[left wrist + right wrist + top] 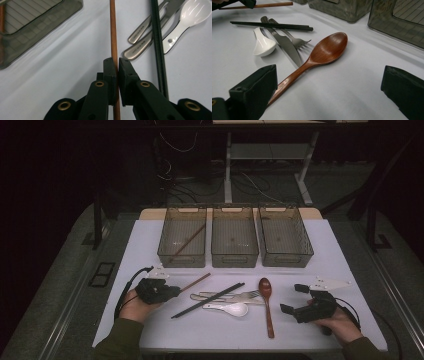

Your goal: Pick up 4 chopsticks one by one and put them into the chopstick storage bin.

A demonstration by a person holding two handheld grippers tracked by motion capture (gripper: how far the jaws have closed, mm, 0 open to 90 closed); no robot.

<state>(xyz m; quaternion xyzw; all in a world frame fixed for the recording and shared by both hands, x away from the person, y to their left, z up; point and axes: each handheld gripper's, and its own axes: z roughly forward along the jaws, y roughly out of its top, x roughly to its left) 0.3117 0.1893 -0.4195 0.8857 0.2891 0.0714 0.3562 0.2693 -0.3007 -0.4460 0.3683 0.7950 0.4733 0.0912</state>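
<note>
Sorting barely begun: one brown wooden chopstick (187, 241) lying in left smoked-plastic bin (165, 251). Left gripper (117, 65) clamped on second brown wooden chopstick (113, 37) beside table's remaining cutlery. Right gripper (327, 93) gaping empty near reddish wooden spoon (322, 52).

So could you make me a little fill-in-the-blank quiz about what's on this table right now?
1. The left claw is shut on a brown wooden ____.
2. The number of bins standing in a row at the back of the table is ____.
3. The right claw stands open, and the thing lying nearest to it is a wooden ____.
4. Next to the knife and the fork lies a small spoon whose colour is ____.

Missing words: chopstick; three; spoon; white
</note>
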